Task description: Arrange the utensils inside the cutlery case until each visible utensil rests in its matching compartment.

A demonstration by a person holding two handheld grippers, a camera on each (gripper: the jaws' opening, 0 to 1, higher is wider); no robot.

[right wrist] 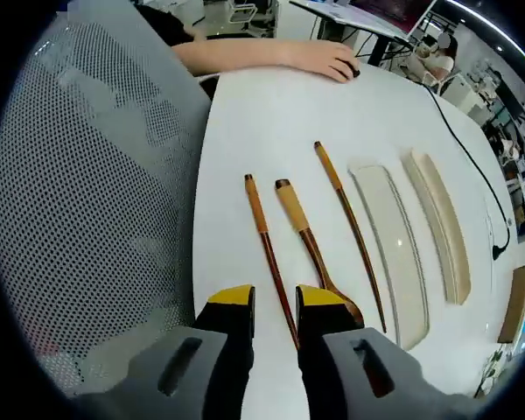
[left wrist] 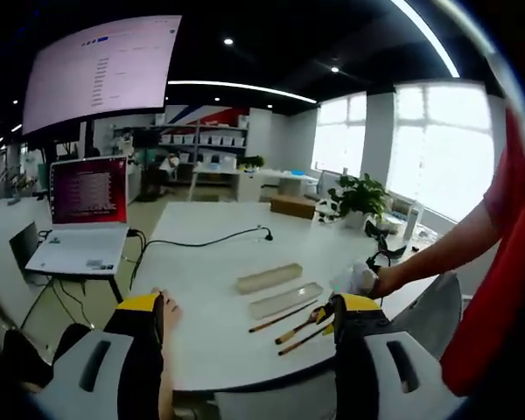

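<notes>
A: Left gripper view first. Our left gripper (left wrist: 245,319) is up off the table (left wrist: 210,254), jaws spread wide, nothing btwn them. Far ahead lie the case tray (left wrist: 286,299) and its lid (left wrist: 269,277), side by side, w/ three utensils just near of the tray, on the right.

B: And a person's hand (left wrist: 168,308) rests on the table edge by our left jaw. A laptop (left wrist: 86,210) sits far left on another desk, and a cable (left wrist: 201,242) runs across the far part of the table.

A: Right gripper view. Right gripper (right wrist: 276,302) is low over the near edge, jaws only narrowly apart, a chopstick (right wrist: 269,254) running into the gap. We can't tell if the pads touch it yet.

B: Spoon (right wrist: 311,245) is just right of it, its bowl partly behind our right jaw. 2nd chopstick (right wrist: 350,223) further right, then the tray (right wrist: 389,254), lid (right wrist: 442,223) beyond. A mesh chair back (right wrist: 96,192) is on the left.

A: So nothing's in the case yet. We judge it's the first pick, approx at the grasp stage.

B: Next we need to close on that chopstick's thin end, lift clear of the spoon, carry right to the tray & lay it lengthwise in its slot. Compartments are too faint to tell apart from here.
</notes>
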